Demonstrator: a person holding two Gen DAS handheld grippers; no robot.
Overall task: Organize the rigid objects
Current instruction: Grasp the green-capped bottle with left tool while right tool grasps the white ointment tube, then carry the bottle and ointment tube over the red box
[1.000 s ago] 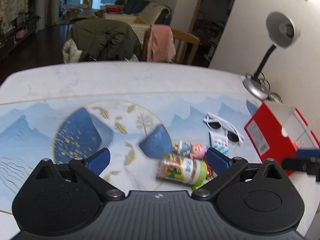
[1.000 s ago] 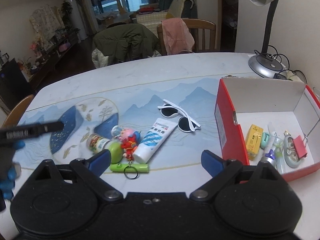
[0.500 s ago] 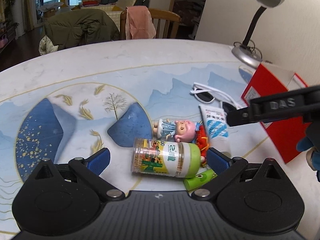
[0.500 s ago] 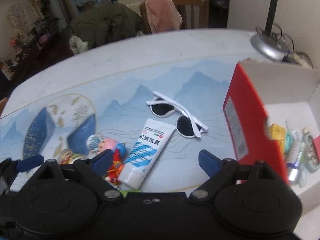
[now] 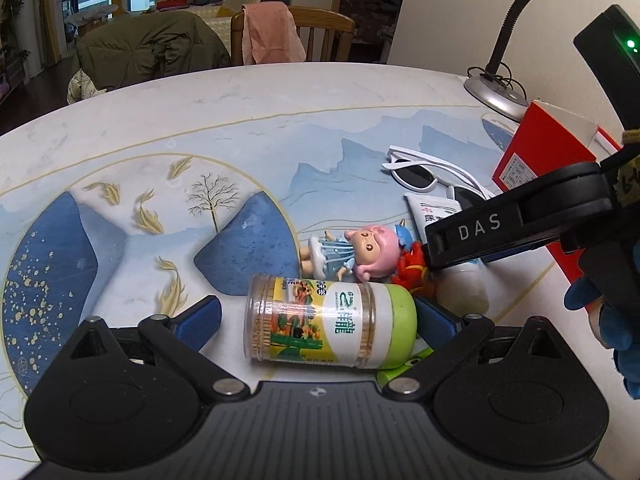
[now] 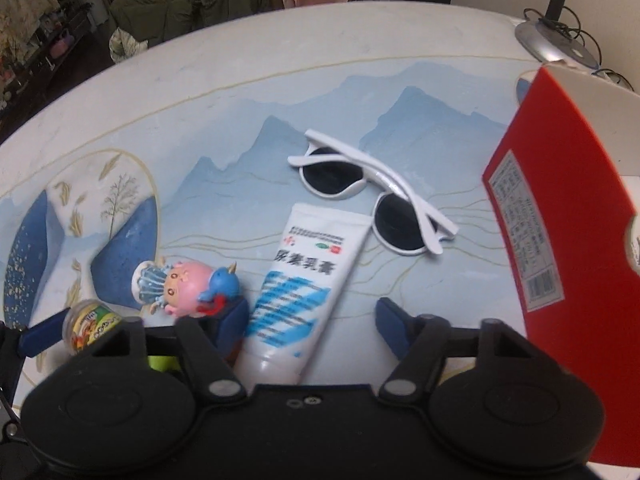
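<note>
**Both grippers came down onto the pile, each lined up on its own item**

Over the last second I brought both hands down and in on the clutter, so the view went from a wide look at the patterned table [image 5: 280, 120] to a close one. My left gripper [image 5: 316, 322] now straddled the clear plastic toothpick jar with the green cap [image 5: 328, 324], which lay on its side. Its jaws had just been closing a little, but there was a visible gap at the jar's clear end and I could not tell whether the other pad touched the cap, so I counted them as apart.

My right gripper [image 6: 312, 320] had been closing faster. The white cream tube with blue stripes [image 6: 304, 288] lay between its blue pads, cap end towards the camera. The right-hand pad stood clear of the tube, so nothing was clamped there either.

The pink-haired doll keychain [image 5: 356, 248], the white-framed sunglasses [image 6: 372, 196] and a green item half hidden under the jar were left on the table. The red cardboard box [image 6: 560, 248] stood just to the right, beyond the tube.

I judged this as two grasps about to land, with the box as the likely destination.
</note>
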